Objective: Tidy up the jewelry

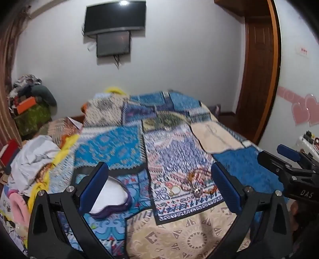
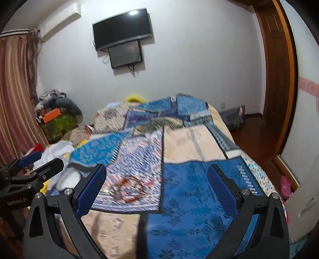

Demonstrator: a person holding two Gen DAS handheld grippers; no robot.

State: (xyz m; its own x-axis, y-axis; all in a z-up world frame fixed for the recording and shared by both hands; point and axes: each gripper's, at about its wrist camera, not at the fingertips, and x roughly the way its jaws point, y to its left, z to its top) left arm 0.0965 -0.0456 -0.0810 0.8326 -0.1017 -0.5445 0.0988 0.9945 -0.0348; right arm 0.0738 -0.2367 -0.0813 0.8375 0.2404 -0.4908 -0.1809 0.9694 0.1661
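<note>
- On the bed point(image 1: 199, 235), covered with patterned blue and beige cloths, the jewelry point(image 1: 196, 182) lies in a small pile on a blue-and-white printed cloth point(image 1: 179, 151).
- From the left wrist view, the pile shows a reddish bead string, some gold rings and a round pendant, all touching or tangled together.
- From the right wrist view, the jewelry point(image 2: 130, 188) is blurred; only a red loop of beads is clear.
- Left gripper point(image 1: 159, 185) has its blue fingers point(image 1: 93, 187) spread wide and holds nothing. It hovers above the bed, and the jewelry sits between the fingers, nearer to the right one.
- Right gripper point(image 2: 157, 189) is also wide open and holds nothing. In its view the jewelry is near its left finger point(image 2: 91, 189), and a plain blue cloth point(image 2: 189, 199) lies between the fingers.
- A heart-shaped box point(image 1: 111, 197) with purple edge and white inside lies just beside the left finger of the left gripper, well apart from the jewelry.
- On the far wall hang a dark TV point(image 1: 115, 17) and a smaller screen point(image 1: 113, 44) under it.
- A wooden door point(image 1: 257, 79) stands at the right side of the room.
- Some clothes point(image 1: 30, 95) are piled in the left corner.
</note>
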